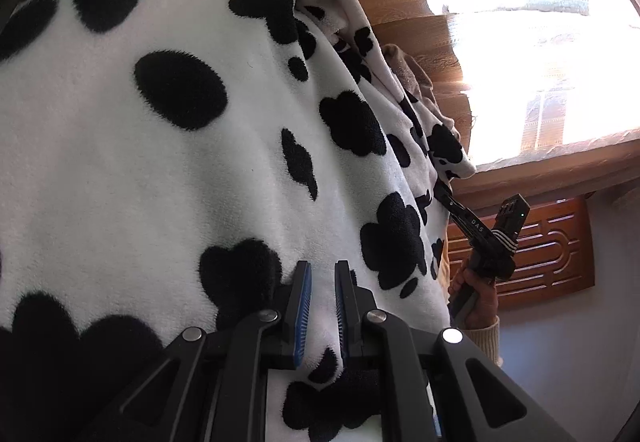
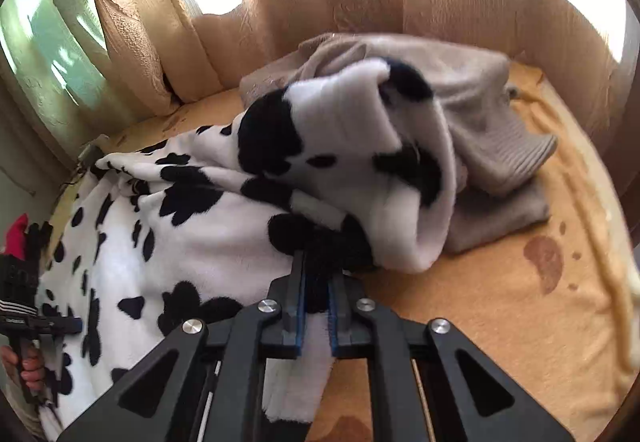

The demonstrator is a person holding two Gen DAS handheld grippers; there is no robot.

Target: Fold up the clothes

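A white fleece garment with black cow patches (image 1: 168, 161) fills the left wrist view, held up off the bed. My left gripper (image 1: 323, 274) is shut on a fold of its edge, blue pads pressing the cloth. In the right wrist view the same cow-print garment (image 2: 224, 209) lies spread over the bed, one end bunched up. My right gripper (image 2: 317, 274) is shut on a black-patched edge of it. My right gripper (image 1: 444, 191) also shows in the left wrist view, its tips at the cloth's far corner, held by a hand (image 1: 476, 294).
A beige knitted garment (image 2: 480, 129) lies crumpled behind the cow-print one on a stained tan bedcover (image 2: 500, 302). Beige curtains (image 2: 132, 21) and bright windows stand behind the bed. A wooden headboard (image 1: 540, 254) sits at the right. The left tool and hand (image 2: 24, 326) appear at the far left.
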